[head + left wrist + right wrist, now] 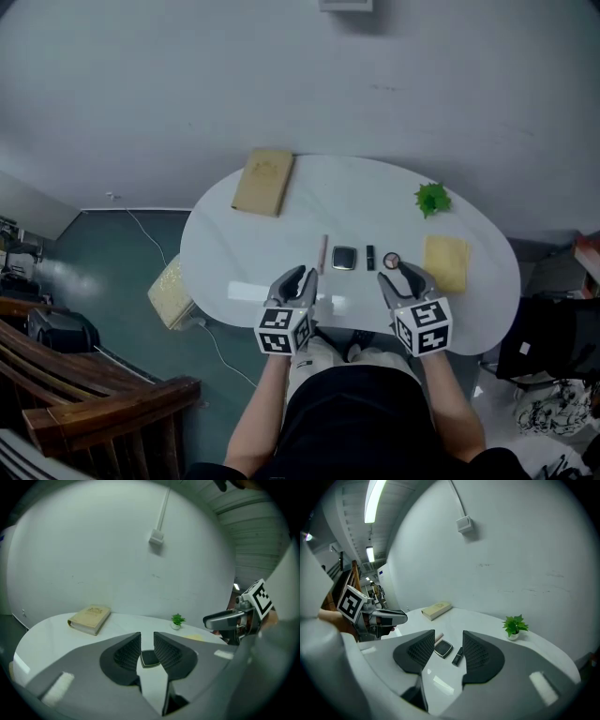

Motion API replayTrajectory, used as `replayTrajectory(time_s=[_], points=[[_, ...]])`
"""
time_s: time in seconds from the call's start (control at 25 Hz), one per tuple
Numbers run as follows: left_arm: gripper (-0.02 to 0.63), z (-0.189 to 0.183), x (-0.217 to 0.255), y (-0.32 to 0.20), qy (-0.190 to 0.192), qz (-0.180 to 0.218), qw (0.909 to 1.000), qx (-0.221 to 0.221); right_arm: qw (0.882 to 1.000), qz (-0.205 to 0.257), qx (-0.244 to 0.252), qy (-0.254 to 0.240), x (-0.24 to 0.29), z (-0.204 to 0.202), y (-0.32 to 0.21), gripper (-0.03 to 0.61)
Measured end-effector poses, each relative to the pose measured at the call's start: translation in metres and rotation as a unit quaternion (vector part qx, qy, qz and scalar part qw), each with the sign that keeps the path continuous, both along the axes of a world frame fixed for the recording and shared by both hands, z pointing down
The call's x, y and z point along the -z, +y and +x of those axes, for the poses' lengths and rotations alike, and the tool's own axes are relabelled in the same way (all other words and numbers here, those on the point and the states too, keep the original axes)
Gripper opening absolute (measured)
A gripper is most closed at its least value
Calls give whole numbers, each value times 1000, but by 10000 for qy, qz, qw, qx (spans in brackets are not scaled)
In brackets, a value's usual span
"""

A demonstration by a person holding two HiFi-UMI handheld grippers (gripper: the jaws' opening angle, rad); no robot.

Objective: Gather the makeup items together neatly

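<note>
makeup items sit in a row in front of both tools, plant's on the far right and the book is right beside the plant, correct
No. The book is not beside the plant; it lies at the far left of the table, as the head view shows. The rest holds: the makeup items sit in a row in front of the left tool and right tool.
</note>
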State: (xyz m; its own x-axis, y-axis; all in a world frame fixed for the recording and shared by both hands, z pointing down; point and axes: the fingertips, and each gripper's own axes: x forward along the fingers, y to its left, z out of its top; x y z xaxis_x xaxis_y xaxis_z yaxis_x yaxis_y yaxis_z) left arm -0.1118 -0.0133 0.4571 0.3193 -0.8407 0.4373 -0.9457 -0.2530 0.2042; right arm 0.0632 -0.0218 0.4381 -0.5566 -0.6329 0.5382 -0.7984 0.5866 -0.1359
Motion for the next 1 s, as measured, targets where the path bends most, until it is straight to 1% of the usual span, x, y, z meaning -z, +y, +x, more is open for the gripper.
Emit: replayTrajectory(time_s=[0.2,0.4,0.6,0.84,1.0], points=[[75,-2,34,-6,39,352,9994,-67,9998,192,40,-14,14,-7,-6,178],[52,-3,62,-12,22,648,9978,-134,9991,409,61,-79,29,-15,-11,135],[24,1,84,-16,-77,873,9955,-350,9976,671,81,-144,48,-22,-17,100],[0,1,108,-19,38,1087,9933,-389,9955,906,99,-262,69,-31,-22,69],[0,4,126,-21,-1,1232,9912,-489,9938,1050,116,-346,84,-34,-23,51]])
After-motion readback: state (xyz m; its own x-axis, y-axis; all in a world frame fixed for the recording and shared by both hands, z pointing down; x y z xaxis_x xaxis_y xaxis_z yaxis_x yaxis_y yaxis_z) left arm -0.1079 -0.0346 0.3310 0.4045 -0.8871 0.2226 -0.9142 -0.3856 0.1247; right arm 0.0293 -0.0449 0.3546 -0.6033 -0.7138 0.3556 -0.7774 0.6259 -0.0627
